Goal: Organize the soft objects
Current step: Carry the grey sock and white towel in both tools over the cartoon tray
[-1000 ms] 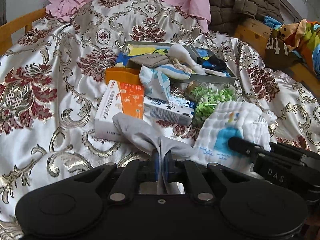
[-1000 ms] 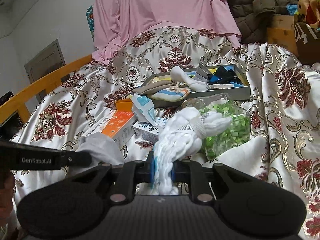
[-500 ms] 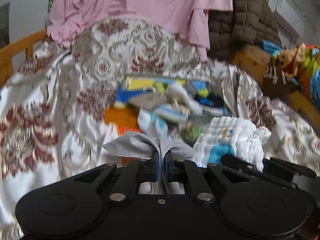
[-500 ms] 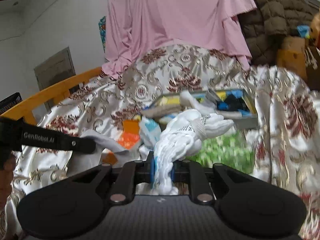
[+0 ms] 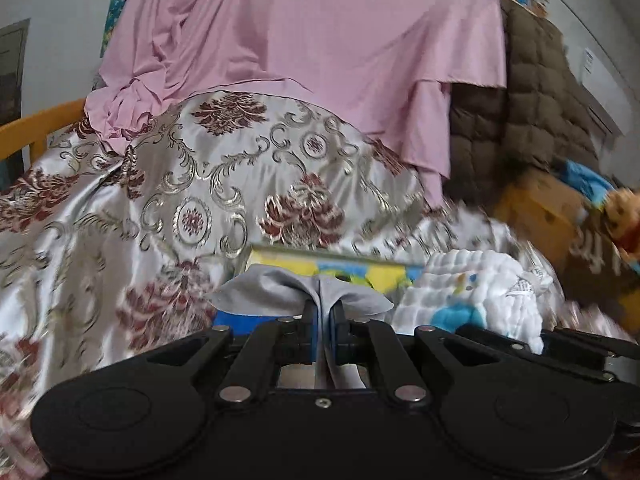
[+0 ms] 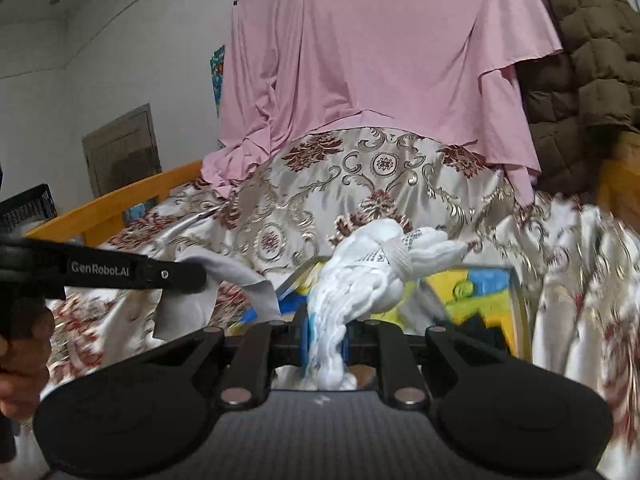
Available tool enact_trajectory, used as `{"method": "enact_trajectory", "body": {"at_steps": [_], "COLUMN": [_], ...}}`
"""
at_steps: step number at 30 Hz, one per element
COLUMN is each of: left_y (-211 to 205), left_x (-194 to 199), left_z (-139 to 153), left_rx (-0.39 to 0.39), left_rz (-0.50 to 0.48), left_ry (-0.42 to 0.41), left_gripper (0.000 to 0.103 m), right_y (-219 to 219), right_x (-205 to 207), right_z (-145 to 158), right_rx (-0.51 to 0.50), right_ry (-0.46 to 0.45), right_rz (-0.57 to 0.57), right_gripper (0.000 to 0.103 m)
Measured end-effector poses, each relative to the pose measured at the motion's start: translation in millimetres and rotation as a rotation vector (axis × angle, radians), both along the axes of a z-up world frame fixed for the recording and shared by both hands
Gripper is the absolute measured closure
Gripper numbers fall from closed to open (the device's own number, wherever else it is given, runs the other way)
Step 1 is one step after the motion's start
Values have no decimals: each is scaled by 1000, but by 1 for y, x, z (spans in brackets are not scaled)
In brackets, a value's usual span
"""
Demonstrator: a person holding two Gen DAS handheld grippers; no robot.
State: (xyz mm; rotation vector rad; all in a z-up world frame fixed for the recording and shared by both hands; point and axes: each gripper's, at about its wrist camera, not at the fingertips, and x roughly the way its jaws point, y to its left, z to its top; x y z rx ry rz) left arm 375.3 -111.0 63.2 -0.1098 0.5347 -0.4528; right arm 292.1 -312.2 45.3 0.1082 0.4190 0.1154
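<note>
Brocade bedspread (image 5: 224, 184), pink cloth (image 5: 320, 32) behind; left gripper (image 5: 325, 316) clamped on grey cloth (image 5: 280, 292); right gripper (image 6: 326, 332) clamped on white towel (image 6: 360, 280)

on the bed cover (image 5: 248, 184): a flat box (image 6: 476, 292), right in front of both grippers. behind the box, a big cloth (image 5: 304, 32) hanging down onto the cover. right of that cloth, a quilted blanket (image 5: 536, 92). held up side by side: a thin cloth (image 5: 296, 292) on the left, a bumpy towel (image 5: 472, 296) on the right. far left, a wooden rail (image 6: 120, 204).

Left tool (image 5: 325, 322) pinching grey cloth (image 5: 296, 294), raised
</note>
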Motion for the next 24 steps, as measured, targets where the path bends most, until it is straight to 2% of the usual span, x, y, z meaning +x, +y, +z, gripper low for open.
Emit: {"method": "enact_trajectory", "body": {"at_steps": [4, 9, 15, 20, 24], "left_y": [-17, -35, -36, -36, -39], "left_x": [42, 78, 116, 152, 172], "left_z": [-14, -35, -56, -76, -93], "left_rx": [-3, 16, 35, 48, 72], "left_rz": [21, 25, 16, 17, -29], "left_ry": [-4, 0, 18, 82, 139], "left_gripper": [97, 97, 97, 97, 97], "right_y": [-16, -28, -30, -29, -35], "right_x": [54, 116, 180, 212, 222], "right_z": [2, -11, -28, -46, -61], "right_rx": [34, 43, 69, 56, 68], "right_ry": [15, 64, 108, 154, 225], "right_rz": [-4, -16, 14, 34, 34], "right_gripper": [87, 87, 87, 87, 87]}}
